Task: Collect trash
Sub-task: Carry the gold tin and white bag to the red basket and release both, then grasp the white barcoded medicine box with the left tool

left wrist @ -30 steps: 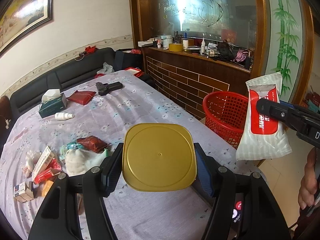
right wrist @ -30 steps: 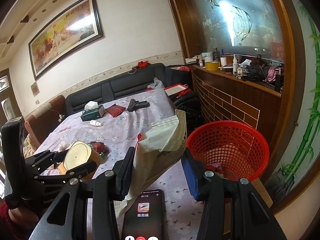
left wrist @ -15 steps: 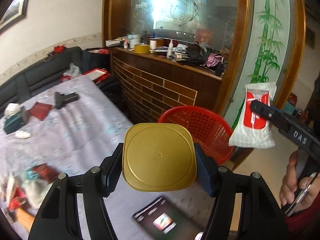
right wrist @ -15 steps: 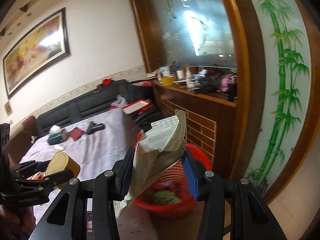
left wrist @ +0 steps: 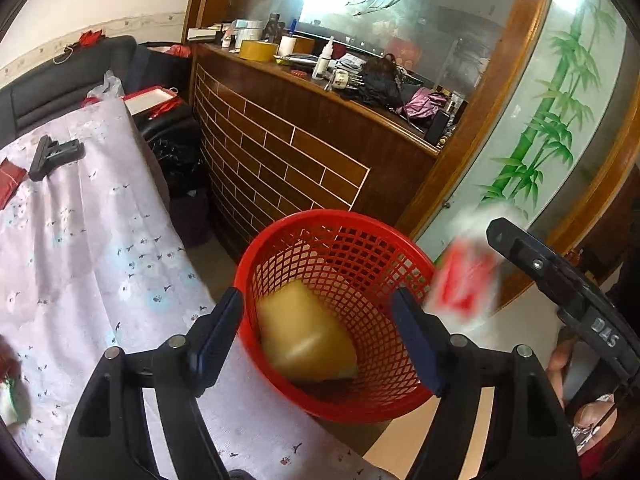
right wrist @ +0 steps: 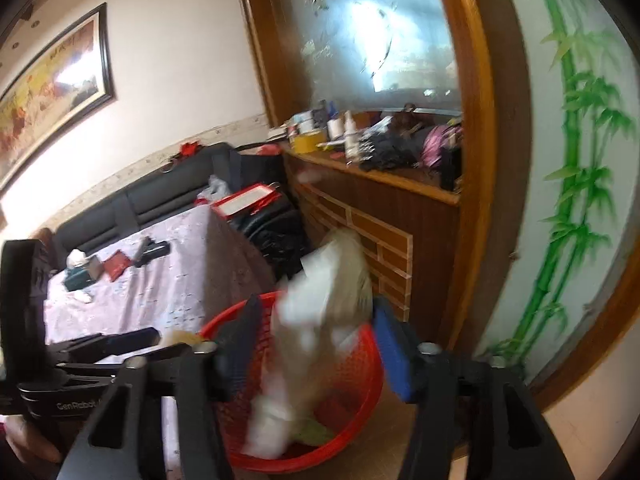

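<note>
Red plastic mesh basket (left wrist: 340,312) holds a blurred gold container (left wrist: 306,334), seen only from the spread-fingered left gripper (left wrist: 320,332); the right gripper (right wrist: 316,344), also spread, frames a blurred white wipes packet (right wrist: 320,320).

I'm in a home living/dining rm. Left side of the right wrist view: black sofa (right wrist: 132,196) along the wall w/ a big framed painting (right wrist: 52,80) above it, upper left. Table w/ floral cloth (left wrist: 92,248) fills the left of the left wrist view. Centre: wood counter w/ brick-pattern front (left wrist: 288,152), cluttered w/ bottles, tape etc. Etched glass panel (left wrist: 400,12) above it; bamboo-painted glass (right wrist: 576,160) at right.
</note>
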Available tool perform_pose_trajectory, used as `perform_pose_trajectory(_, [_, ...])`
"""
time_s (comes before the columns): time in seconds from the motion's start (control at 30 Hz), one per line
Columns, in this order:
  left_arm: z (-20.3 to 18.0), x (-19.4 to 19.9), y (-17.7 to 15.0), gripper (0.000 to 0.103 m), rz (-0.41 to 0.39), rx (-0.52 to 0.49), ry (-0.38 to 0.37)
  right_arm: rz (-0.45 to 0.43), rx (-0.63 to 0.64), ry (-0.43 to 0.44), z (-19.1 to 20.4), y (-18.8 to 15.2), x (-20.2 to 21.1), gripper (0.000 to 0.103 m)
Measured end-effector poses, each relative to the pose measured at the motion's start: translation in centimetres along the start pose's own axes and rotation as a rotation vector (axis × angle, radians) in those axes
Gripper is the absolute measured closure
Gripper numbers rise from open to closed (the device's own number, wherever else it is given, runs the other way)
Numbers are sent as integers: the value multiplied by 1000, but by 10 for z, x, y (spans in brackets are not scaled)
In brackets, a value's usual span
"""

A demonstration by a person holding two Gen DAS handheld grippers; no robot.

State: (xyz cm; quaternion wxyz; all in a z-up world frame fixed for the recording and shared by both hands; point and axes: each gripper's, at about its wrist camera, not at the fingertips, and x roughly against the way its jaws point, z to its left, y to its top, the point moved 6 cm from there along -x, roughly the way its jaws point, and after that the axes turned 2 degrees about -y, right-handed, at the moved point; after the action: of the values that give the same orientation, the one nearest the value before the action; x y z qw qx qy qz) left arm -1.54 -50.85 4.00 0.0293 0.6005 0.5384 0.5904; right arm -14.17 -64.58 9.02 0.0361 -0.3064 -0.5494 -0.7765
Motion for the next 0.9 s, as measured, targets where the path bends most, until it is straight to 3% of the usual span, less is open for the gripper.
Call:
perform_pose_trajectory(0.13, [0, 16, 0, 28, -29, -28, 19, -20, 2, -13, 1, 1, 7, 26])
perform_pose_trajectory(0.37, [19, 62, -14, 28, -75, -36, 81, -9, -1, 52, 24, -8, 32, 26])
perform_pose_trajectory(0.63, [63, 138, -47, 27, -130, 9, 164, 31, 62, 233, 98, -25, 60, 26])
perform_pose_trajectory(0.9, [156, 231, -103, 26, -166, 101, 310, 132, 199, 387, 192, -53, 63, 26])
